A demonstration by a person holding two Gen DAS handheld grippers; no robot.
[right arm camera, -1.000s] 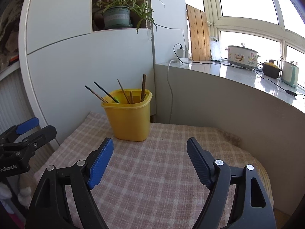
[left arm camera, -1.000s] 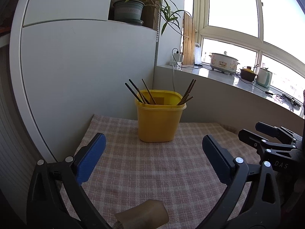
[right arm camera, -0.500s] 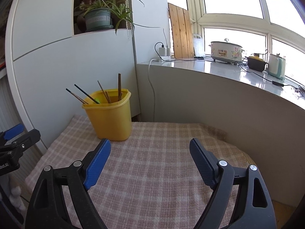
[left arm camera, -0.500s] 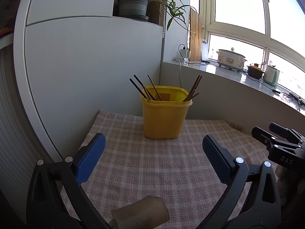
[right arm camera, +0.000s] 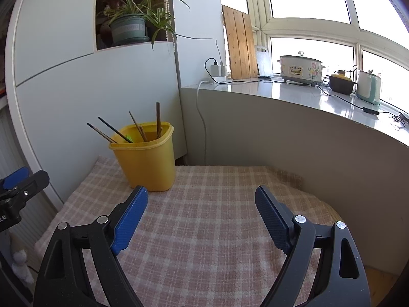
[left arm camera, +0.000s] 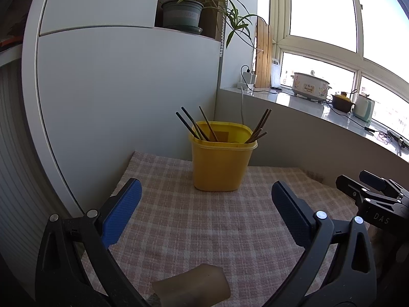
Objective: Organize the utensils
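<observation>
Fingers (left arm camera: 122,212) of the left gripper (left arm camera: 205,213) are standing wide, empty, unchanged; the right gripper (right arm camera: 200,216) is gaping slightly wider than before. Dark wooden chopsticks (left arm camera: 198,128) are leaning upward, splayed, inside the yellow plastic tub (left arm camera: 219,165) on the checked cloth (left arm camera: 204,230) ahead.

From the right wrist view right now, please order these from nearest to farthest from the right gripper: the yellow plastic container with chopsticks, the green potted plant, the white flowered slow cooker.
1. Yellow plastic container with chopsticks: on the checked cloth, just ahead-left of the right gripper.
2. White flowered slow cooker: on the windowsill, upper right.
3. Green potted plant: in the cabinet niche, upper left. Items 2 and 3 are too close to rank firmly.
</observation>
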